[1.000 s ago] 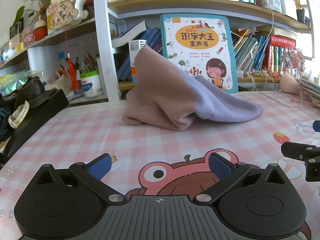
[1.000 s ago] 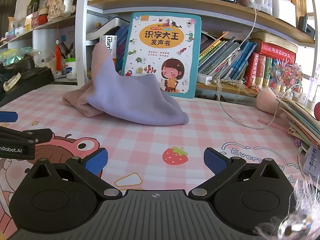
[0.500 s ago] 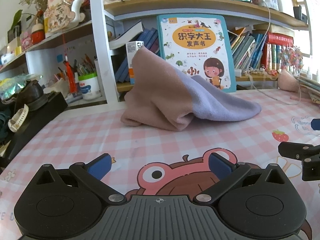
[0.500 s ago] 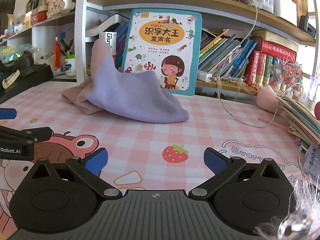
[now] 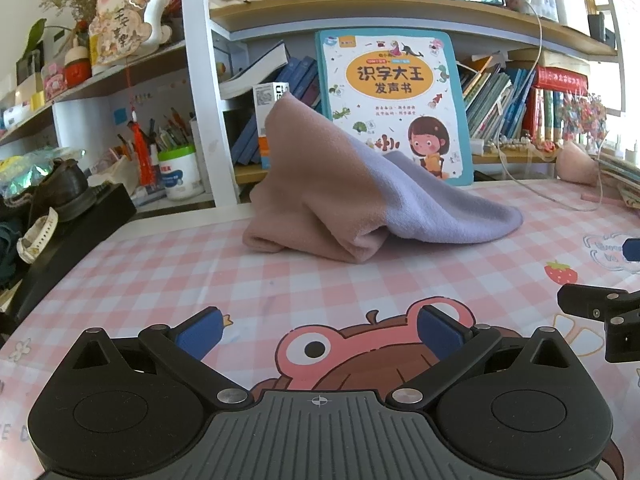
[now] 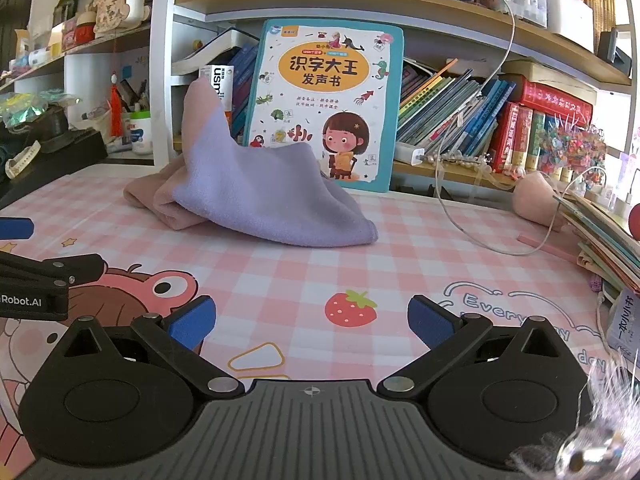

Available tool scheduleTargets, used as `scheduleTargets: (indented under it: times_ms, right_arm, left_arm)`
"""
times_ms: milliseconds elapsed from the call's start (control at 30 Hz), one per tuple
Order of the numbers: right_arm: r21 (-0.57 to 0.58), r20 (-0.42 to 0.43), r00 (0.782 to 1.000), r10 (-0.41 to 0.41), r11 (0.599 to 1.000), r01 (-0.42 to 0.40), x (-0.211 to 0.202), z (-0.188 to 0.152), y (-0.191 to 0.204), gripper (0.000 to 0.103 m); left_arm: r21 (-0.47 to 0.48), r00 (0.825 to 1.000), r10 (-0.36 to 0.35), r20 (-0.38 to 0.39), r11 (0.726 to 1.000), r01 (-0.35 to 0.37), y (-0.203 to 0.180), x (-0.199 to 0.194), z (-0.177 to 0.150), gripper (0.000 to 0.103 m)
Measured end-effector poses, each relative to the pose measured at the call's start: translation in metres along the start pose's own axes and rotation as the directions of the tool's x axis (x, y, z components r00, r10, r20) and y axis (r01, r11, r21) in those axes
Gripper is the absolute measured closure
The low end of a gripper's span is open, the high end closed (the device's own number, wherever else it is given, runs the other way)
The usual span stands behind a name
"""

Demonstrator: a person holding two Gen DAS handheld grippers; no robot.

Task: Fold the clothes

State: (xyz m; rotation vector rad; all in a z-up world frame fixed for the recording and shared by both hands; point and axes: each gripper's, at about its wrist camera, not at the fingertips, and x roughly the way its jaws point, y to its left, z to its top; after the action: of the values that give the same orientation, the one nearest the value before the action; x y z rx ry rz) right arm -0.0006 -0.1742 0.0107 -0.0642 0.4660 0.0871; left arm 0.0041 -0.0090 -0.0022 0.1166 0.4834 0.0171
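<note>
A soft cloth, pink on one side and lilac on the other [image 5: 344,196] [image 6: 256,196], lies heaped at the back of the desk, one corner leaning up against the bookshelf. My left gripper [image 5: 318,334] hovers over the pink checked mat well in front of it, open, nothing between its blue pads. My right gripper [image 6: 310,322] is also open and empty, in front of the cloth's lilac end. Each gripper shows at the edge of the other's view.
A big picture book [image 5: 390,100] stands behind the cloth against the bookshelf [image 6: 360,0]. A white cable [image 6: 480,236] trails on the mat at right, next to a pink pouch [image 6: 536,196] and a stack of books [image 6: 600,236]. A black box [image 5: 68,236] sits at left.
Both grippers have drawn slightly closer to the cloth and tilted a little; the cloth has not moved and both stay open.
</note>
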Motion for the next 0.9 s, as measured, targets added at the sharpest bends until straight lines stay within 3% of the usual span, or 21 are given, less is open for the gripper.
scheduleTargets:
  times_ms: [900]
  right_arm:
    - [0.002,-0.026,1.000,0.011,1.000,-0.011,0.0043,0.0011,-0.0001,0.000]
  left_arm:
    - [0.001,1.000,-0.014,-0.018,1.000,0.014,0.0020,0.0033,-0.0002,0.000]
